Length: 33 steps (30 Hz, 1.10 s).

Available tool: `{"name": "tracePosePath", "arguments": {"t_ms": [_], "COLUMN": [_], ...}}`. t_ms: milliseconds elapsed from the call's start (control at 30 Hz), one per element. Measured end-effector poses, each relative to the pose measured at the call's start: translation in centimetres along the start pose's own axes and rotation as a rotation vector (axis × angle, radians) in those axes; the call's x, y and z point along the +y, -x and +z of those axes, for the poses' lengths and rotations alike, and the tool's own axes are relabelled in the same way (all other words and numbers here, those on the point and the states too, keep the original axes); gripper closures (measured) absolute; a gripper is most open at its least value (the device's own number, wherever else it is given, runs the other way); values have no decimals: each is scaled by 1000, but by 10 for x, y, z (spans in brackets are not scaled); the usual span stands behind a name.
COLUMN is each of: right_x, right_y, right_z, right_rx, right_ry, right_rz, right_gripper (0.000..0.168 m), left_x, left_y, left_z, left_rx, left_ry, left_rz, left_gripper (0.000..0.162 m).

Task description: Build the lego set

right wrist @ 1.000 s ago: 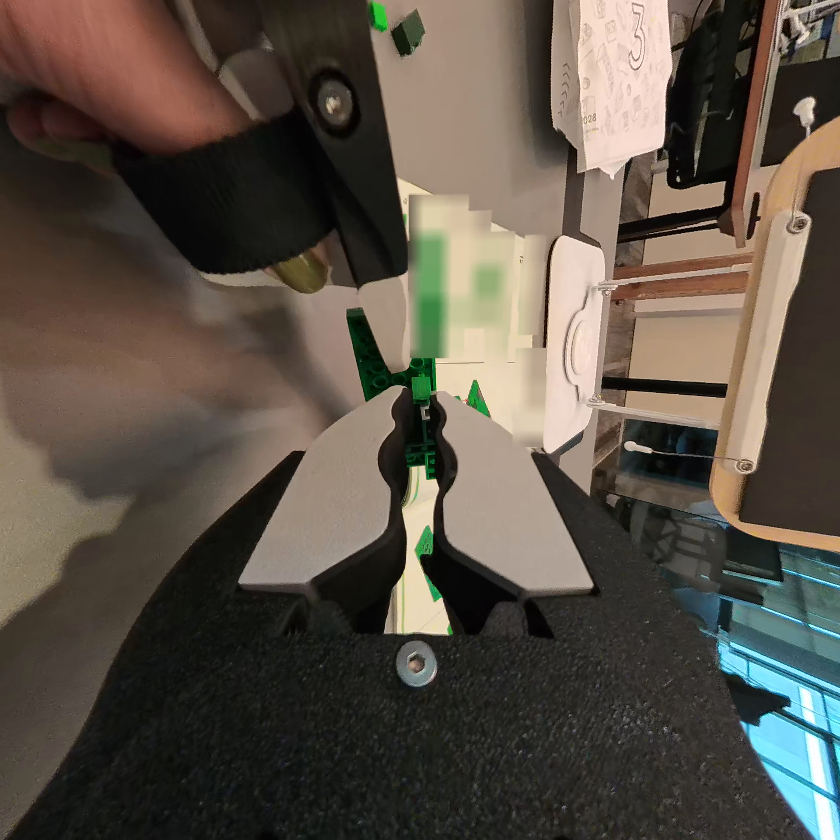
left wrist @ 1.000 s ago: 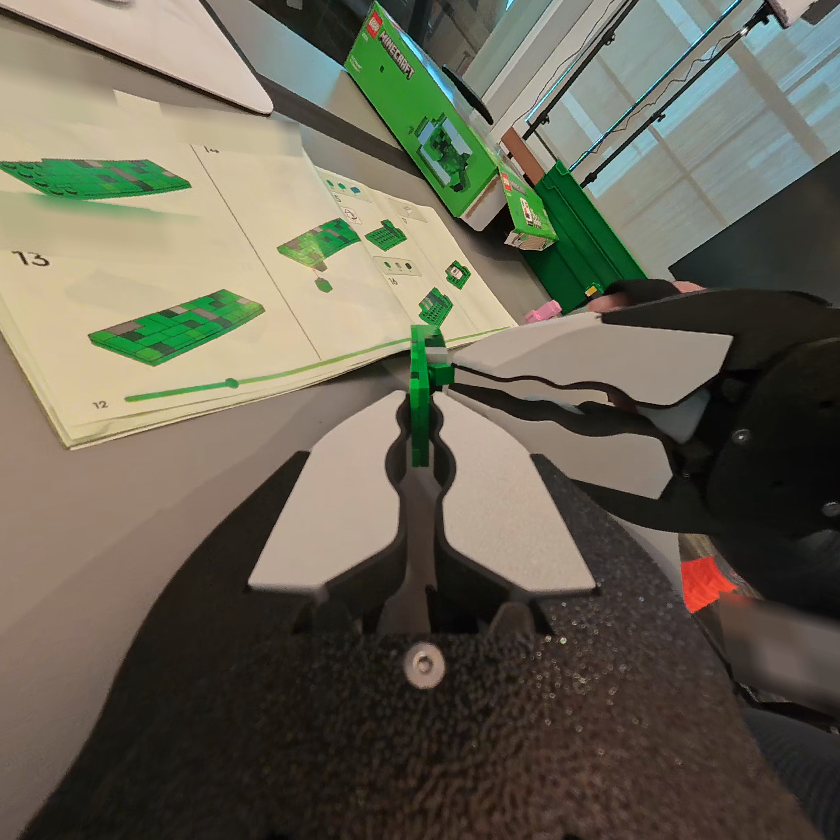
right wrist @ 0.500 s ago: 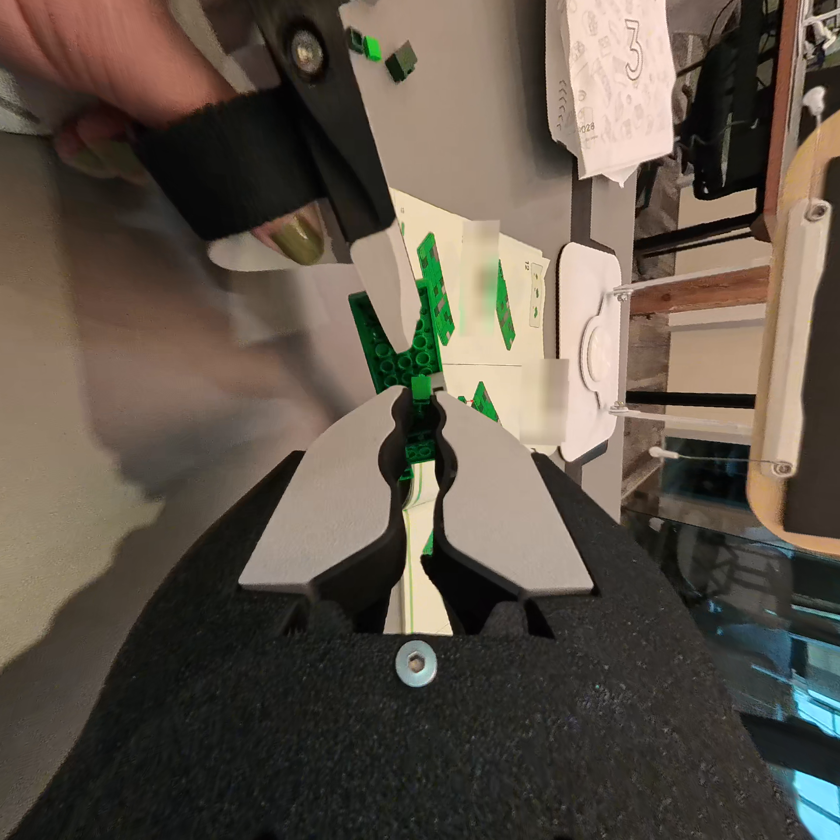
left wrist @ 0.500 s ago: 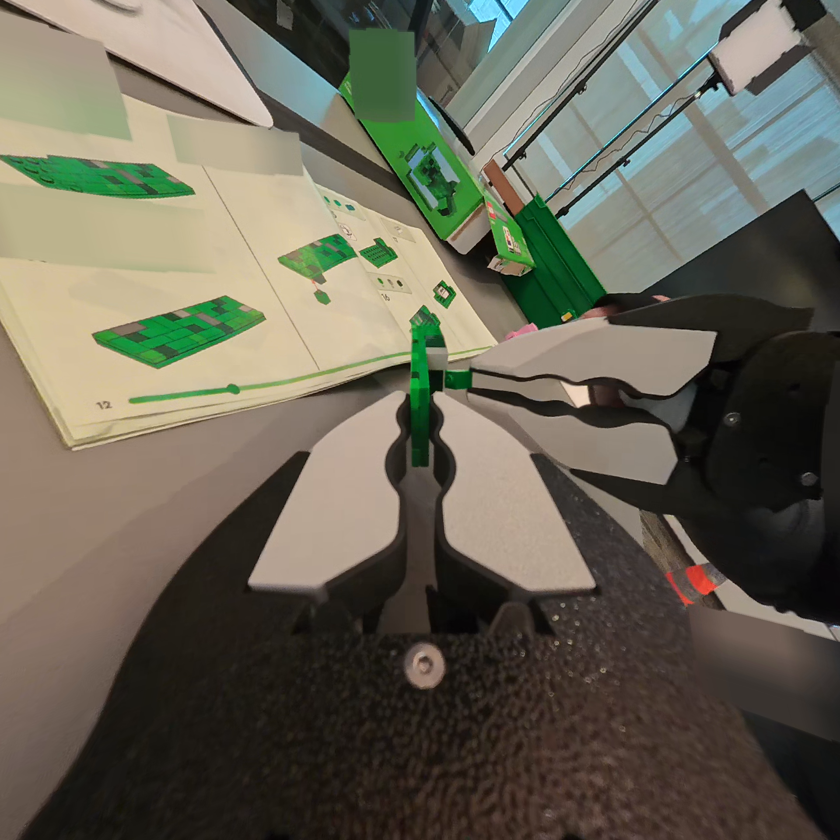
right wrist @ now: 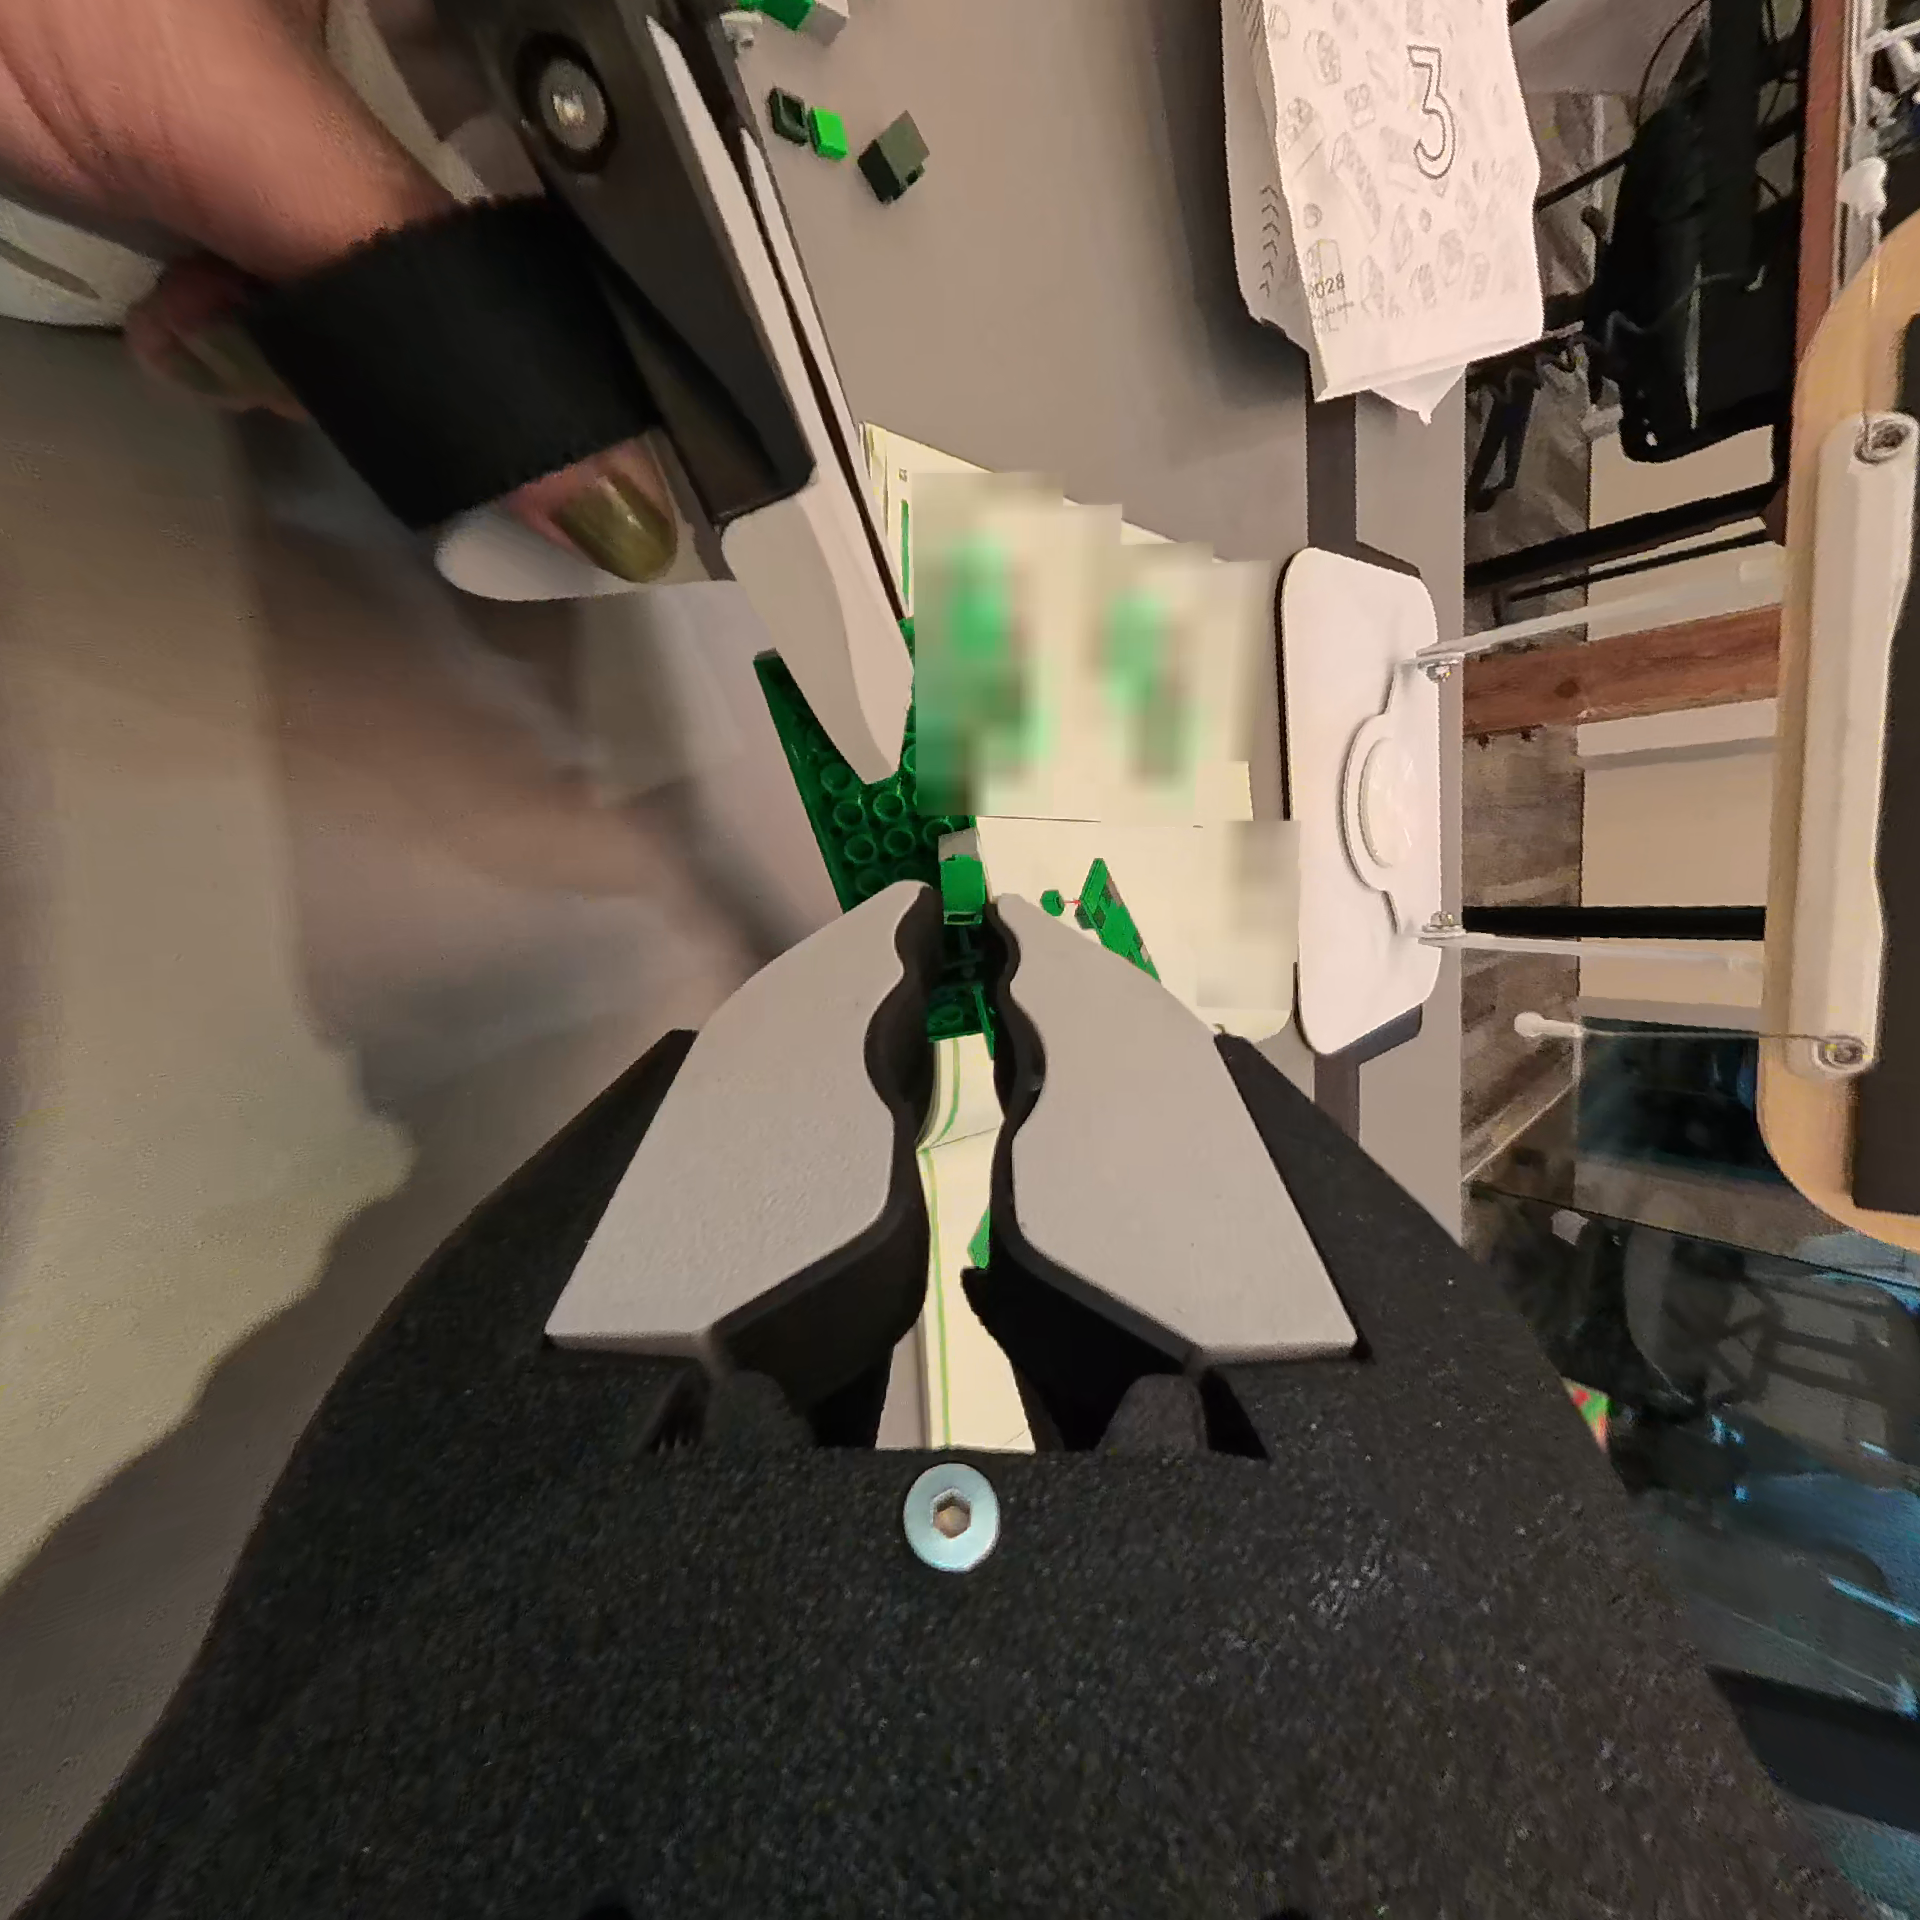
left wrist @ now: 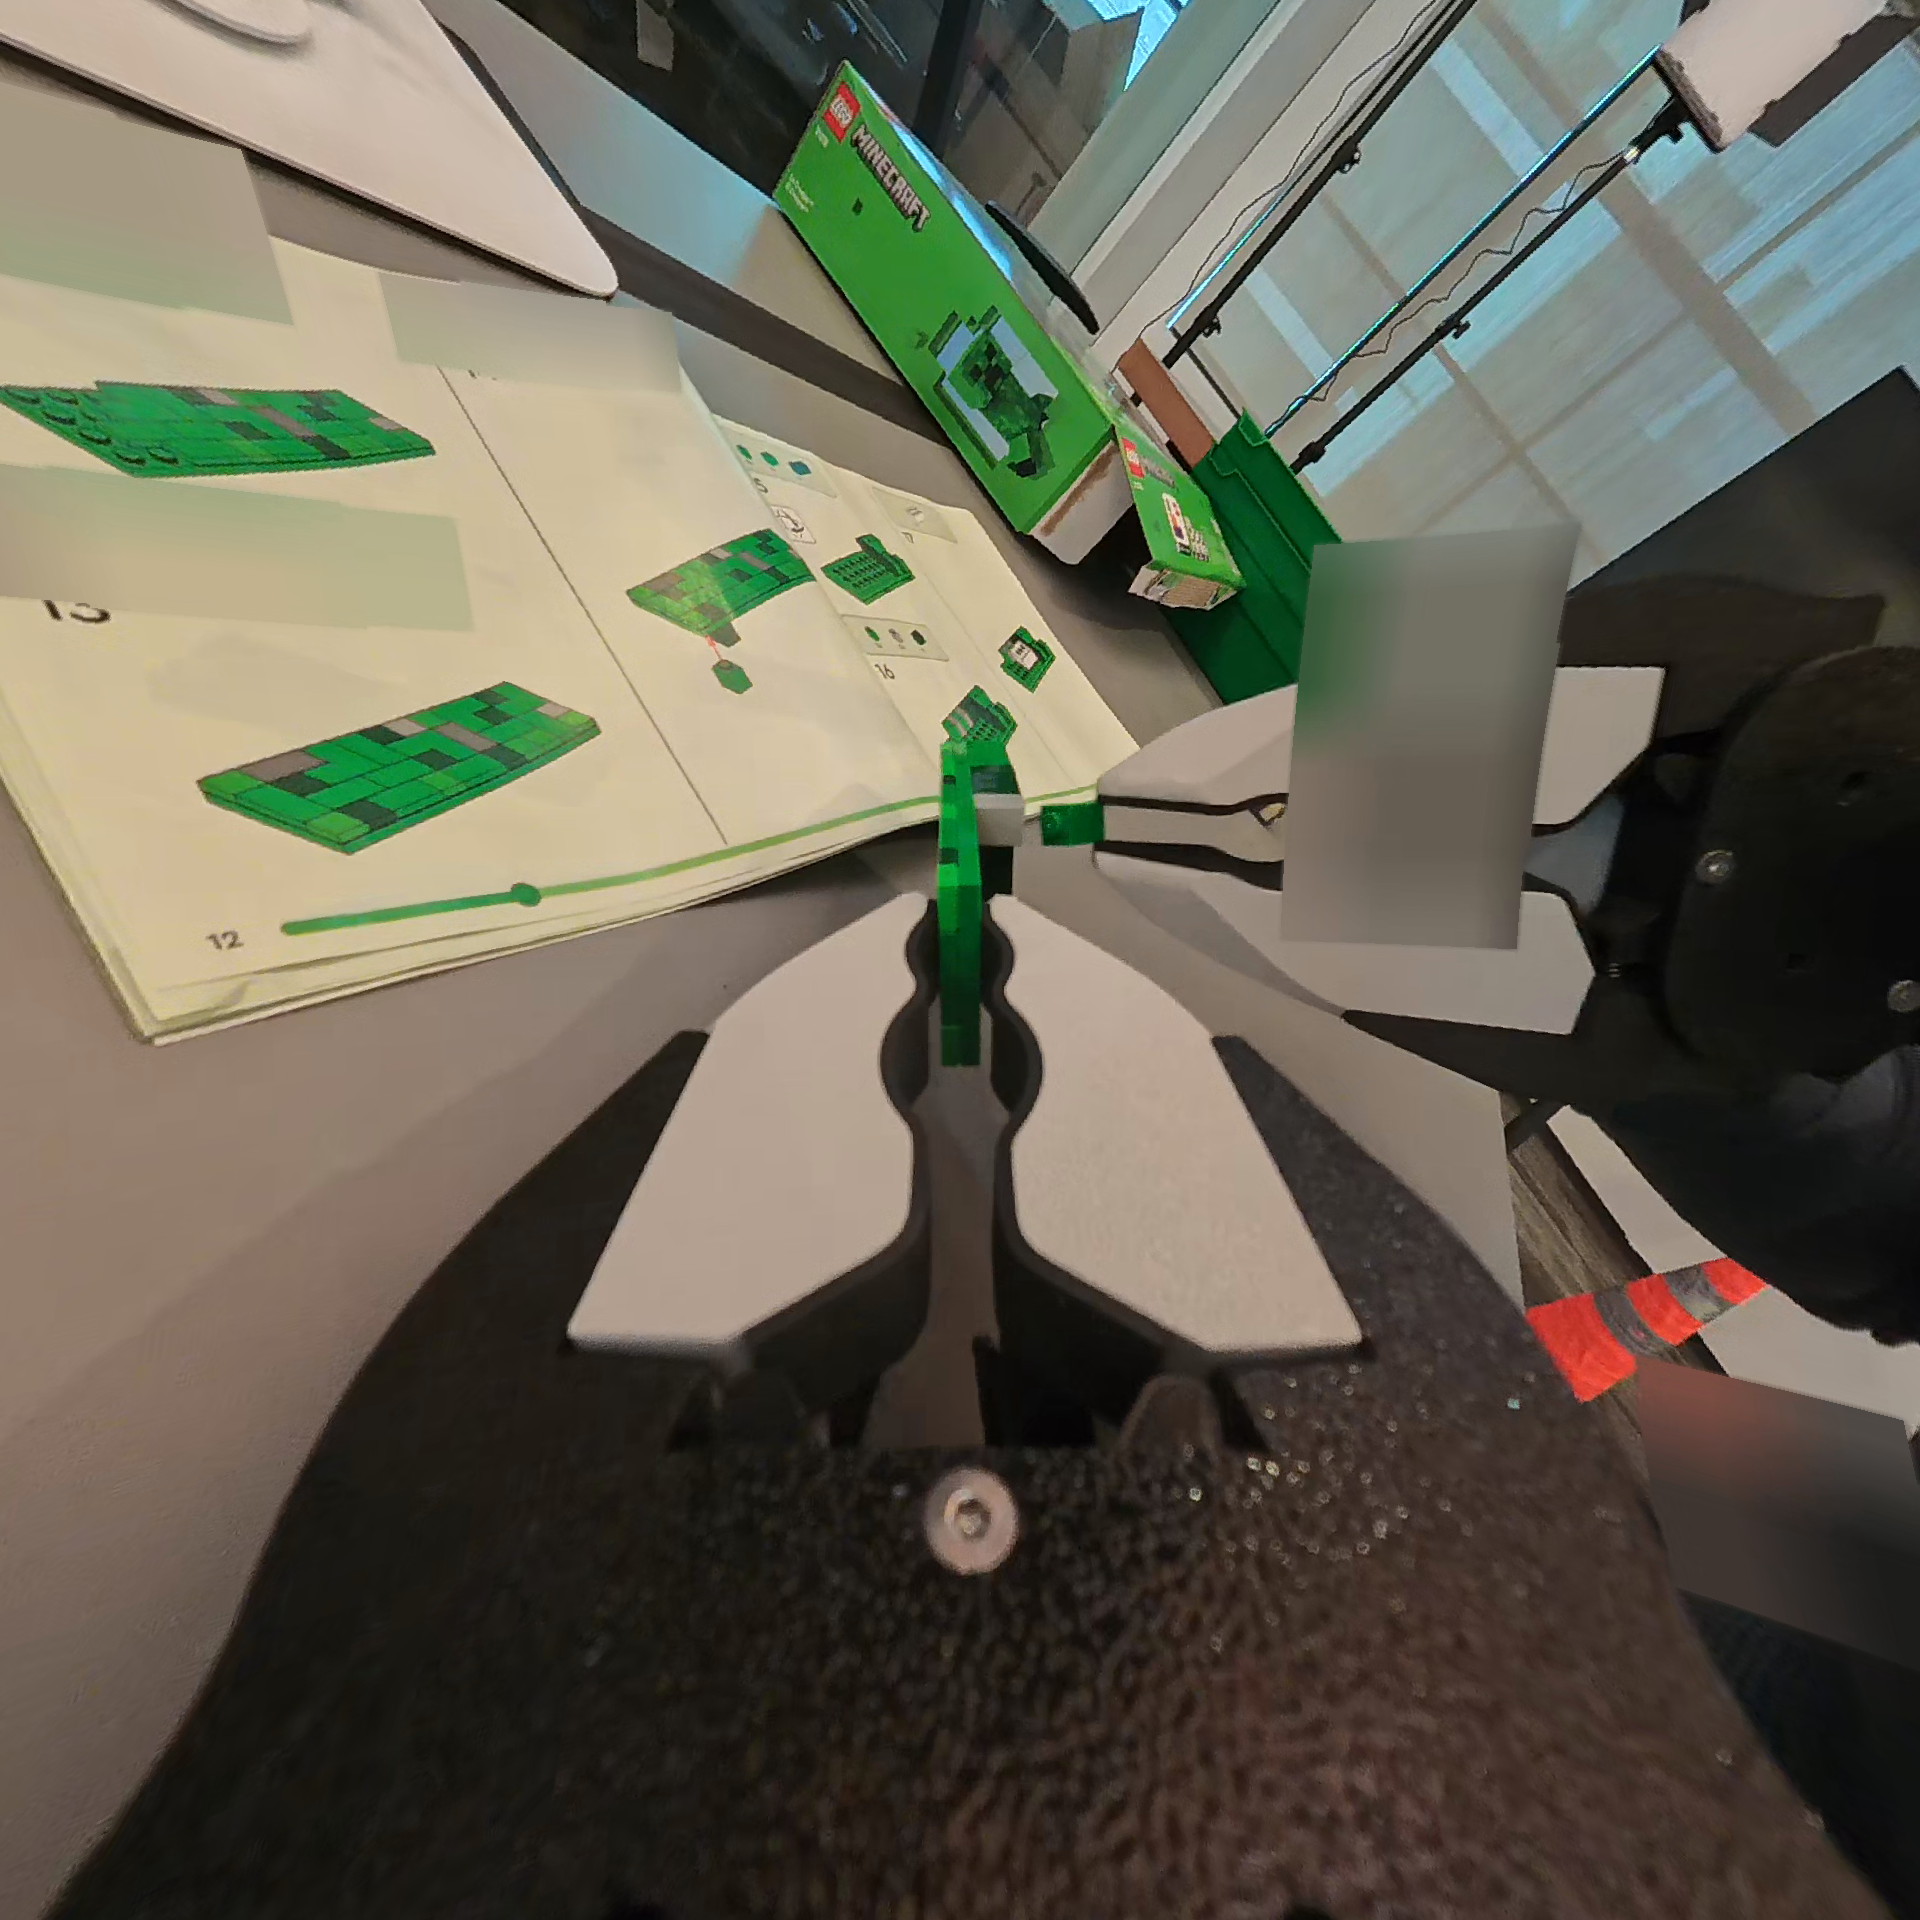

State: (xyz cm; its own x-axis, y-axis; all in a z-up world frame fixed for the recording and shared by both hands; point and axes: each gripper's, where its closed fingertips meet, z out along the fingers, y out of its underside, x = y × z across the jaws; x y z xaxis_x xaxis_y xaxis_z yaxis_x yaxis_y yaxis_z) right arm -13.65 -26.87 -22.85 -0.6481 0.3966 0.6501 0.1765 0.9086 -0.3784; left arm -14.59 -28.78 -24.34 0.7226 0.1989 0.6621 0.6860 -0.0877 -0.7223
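Observation:
In the left wrist view my left gripper is shut on a flat green lego plate assembly, held upright and edge-on above the grey table. My right gripper reaches in from the right, shut on a small green brick. The brick sits just right of a grey tile on the plate's top end, a hair apart. In the right wrist view my right gripper pinches the small green brick. The studded face of the plate lies straight ahead, with the left gripper's fingers over it.
An open instruction booklet lies on the table behind the plate. A green set box and a smaller box stand at the back. Loose dark and green bricks, a printed paper bag and a white pad lie farther off.
My right gripper has drawn back a little to the right with the small green brick, which was against the plate a second ago. The left gripper still holds the plate.

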Motion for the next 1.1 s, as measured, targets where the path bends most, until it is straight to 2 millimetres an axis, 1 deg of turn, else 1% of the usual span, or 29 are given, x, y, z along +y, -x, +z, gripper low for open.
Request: {"name": "tracePosePath", "arguments": {"t_ms": [133, 267, 333, 400, 533, 667, 767, 867, 1000, 1100], "right_x": [-3, -17, -20, -18, -5, -1, 4, 4, -2, -2], "right_y": [-3, -14, -16, -16, -16, -8, -3, 4, -2, -4], "right_z": [-1, -7, -11, -13, -22, -28, -25, -19, -16, -7], "right_rx": [15, 83, 117, 140, 193, 204, 213, 201, 243, 238], "right_ry": [-12, -61, -79, -67, -13, 6, 55, 88, 120, 177], "right_rz": [3, 7, 21, 21, 12, 12, -21, -49, -101, -149], "right_gripper": [161, 161, 161, 161, 161, 161, 161, 161, 161, 161], "left_x": [-1, -2, -2, -2, -4, -4, -5, -4, -3, -1], "left_y": [-1, -2, -2, -2, -2, -3, -3, -4, -4, -5], "left_z": [-2, -3, -3, -3, -4, -5, -5, -5, -4, -4], "left_rx": [7, 17, 17, 15, 13, 4, -5, -11, -27, -33], "left_ry": [-12, -20, -19, -21, -37, -43, -48, -45, -37, -26], "left_rz": [-1, -11, -5, 0, 3, 18, 36, 46, 63, 74], "left_gripper": [156, 157, 157, 157, 157, 157, 157, 157, 157, 157]}}
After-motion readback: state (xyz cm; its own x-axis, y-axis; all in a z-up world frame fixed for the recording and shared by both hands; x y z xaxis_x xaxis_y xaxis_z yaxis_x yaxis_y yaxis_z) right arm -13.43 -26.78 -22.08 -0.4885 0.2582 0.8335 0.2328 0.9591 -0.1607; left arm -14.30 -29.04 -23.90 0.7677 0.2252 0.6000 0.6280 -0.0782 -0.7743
